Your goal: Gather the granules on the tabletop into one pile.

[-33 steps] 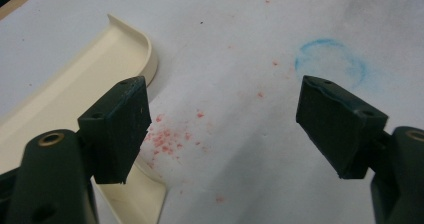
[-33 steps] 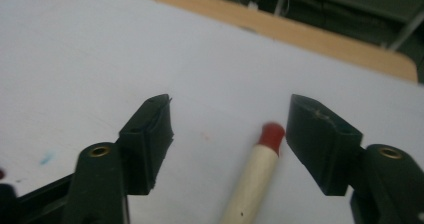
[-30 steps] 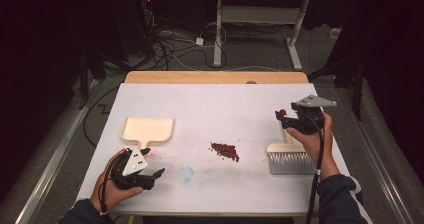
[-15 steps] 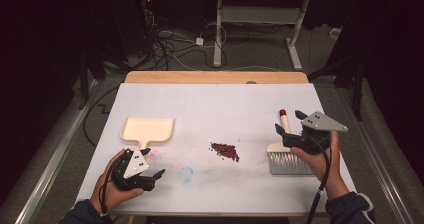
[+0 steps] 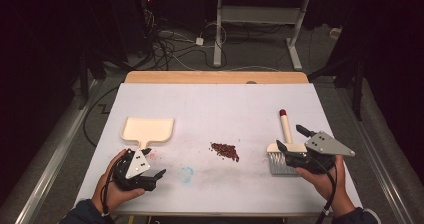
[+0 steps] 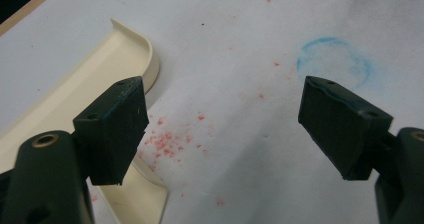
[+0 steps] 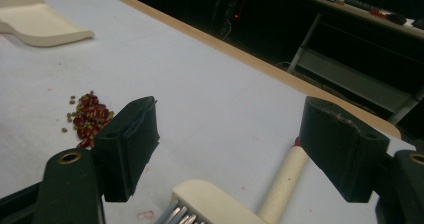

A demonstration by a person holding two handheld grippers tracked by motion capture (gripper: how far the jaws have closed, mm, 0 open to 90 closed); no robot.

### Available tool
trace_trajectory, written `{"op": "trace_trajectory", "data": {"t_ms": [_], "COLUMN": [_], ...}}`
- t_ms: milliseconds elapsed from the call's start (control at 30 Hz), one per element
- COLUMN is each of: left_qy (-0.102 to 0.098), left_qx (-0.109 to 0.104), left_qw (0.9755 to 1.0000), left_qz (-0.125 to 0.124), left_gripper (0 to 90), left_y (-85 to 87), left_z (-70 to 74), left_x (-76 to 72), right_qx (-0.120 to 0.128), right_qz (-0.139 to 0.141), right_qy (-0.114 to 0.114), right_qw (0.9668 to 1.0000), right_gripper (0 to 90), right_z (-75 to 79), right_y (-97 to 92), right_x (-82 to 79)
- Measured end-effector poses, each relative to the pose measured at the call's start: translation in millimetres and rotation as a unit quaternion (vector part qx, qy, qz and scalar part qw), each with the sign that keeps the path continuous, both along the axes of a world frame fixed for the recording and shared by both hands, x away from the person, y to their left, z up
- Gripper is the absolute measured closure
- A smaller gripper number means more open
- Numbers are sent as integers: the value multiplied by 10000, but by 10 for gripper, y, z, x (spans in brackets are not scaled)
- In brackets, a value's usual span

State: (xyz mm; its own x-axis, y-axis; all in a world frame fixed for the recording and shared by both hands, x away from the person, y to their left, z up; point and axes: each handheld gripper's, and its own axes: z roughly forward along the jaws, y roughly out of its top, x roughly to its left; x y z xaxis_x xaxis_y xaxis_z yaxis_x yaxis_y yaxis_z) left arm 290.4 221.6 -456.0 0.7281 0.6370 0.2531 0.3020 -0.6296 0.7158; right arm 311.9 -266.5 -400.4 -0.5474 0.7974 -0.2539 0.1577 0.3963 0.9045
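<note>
My right gripper (image 5: 289, 138) hangs over the brush (image 5: 283, 151), jaws spread wide after opening further just now; nothing is pinched, though in the right gripper view the brush's cream handle (image 7: 282, 186) and head run between the pads. The brush lies flat near the table's (image 5: 220, 104) right edge, bristles toward me, red-tipped handle pointing away. My left gripper (image 5: 157, 176) rests low near the front left corner, jaws wide too and empty, just beside the cream dustpan (image 5: 147, 130), whose handle points toward me. The dustpan's tray holds nothing that I can see. The little heap of red beans (image 5: 225, 150) sits on the bare white tabletop between the two tools, with a few greenish ones at its edge.
</note>
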Motion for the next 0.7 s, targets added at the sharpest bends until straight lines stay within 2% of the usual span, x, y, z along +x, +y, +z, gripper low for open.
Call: {"op": "trace_trajectory", "data": {"t_ms": [67, 233, 333, 400, 500, 600, 700], "left_qy": [-6, -40, -76, -83, -82, -81, -112], "left_qx": [-25, -117, -160, -140, -108, -133, -98], "left_qw": [10000, 9999, 9998, 9998, 9999, 9998, 9999], "left_qz": [16, 79, 87, 79, 71, 98, 74], "left_gripper": [190, 185, 185, 185, 184, 184, 184], "left_y": [4, 19, 25, 22, 21, 28, 34], "left_z": [3, 22, 28, 25, 19, 14, 19], "left_x": [9, 24, 15, 9, 3, -12, -28], "right_qx": [-34, 84, 20, -24, -254, -324, -286], "right_qz": [27, 28, 60, 83, 101, 165, 180], "right_qy": [16, 71, 92, 222, 298, 301, 296], "right_qw": [10000, 9999, 9999, 9997, 9992, 9989, 9990], "right_gripper": [241, 217, 209, 194, 184, 181, 181], "right_z": [-41, -153, -278, -353, -445, -464, -465], "right_y": [-22, -55, -54, -46, -18, 7, 16], "right_x": [-36, -128, -197, -215, -237, -229, -229]}}
